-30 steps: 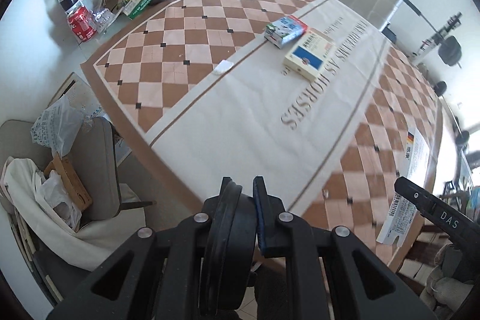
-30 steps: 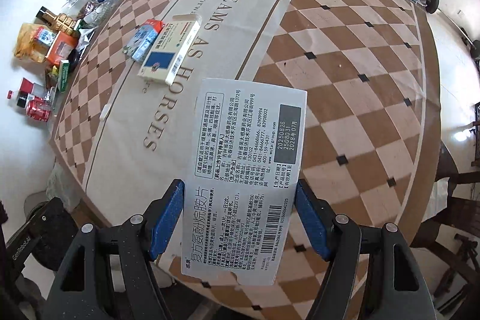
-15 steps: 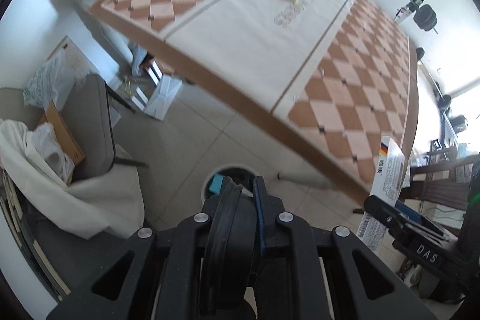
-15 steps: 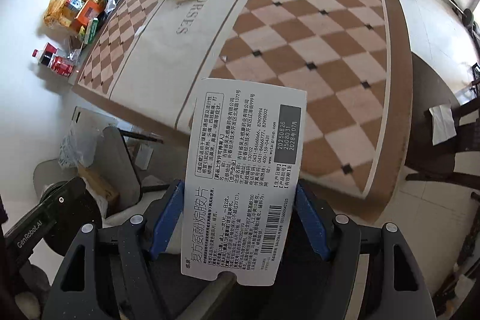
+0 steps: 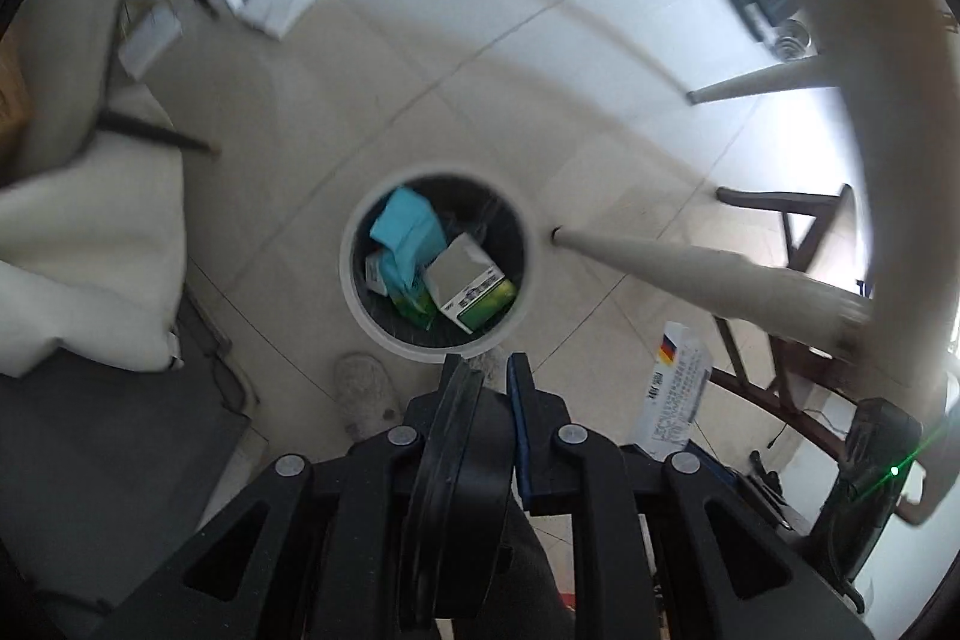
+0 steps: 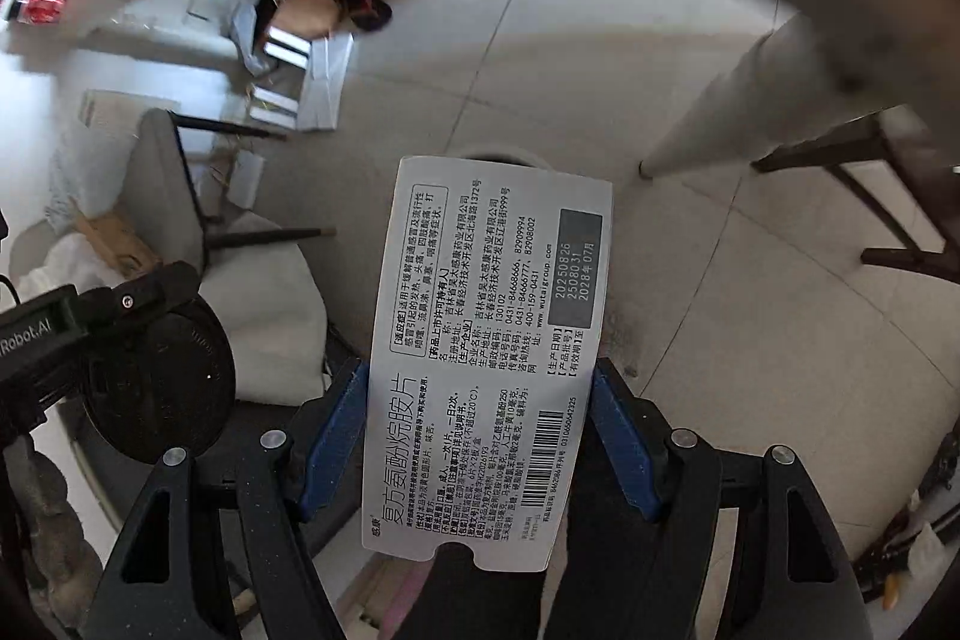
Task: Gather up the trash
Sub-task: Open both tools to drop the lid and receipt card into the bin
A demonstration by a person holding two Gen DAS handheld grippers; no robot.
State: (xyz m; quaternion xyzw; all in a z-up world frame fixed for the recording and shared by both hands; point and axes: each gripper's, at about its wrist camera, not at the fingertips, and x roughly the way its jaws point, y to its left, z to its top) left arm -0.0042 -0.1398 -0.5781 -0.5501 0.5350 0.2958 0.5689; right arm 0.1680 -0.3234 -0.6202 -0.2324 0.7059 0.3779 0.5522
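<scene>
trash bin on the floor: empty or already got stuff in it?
Not empty. The trash bin holds a crumpled blue bag, a green-and-white box and another small carton; well short of full.

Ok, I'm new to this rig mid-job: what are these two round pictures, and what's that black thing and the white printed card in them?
There is no robot arm. A person holds a two-finger gripper in each hand, and a fisheye camera on each looks forward along the fingers, hence the round pictures.

The left wrist view looks down at the floor, where a round bin already holds a teal bag and a green-and-white box. The left gripper is shut on a black disc.

In the right wrist view, the right gripper is shut on a flat white medicine box printed with Chinese text. The bin's rim just peeks out above the box. The table legs and chairs are blurred.
</scene>
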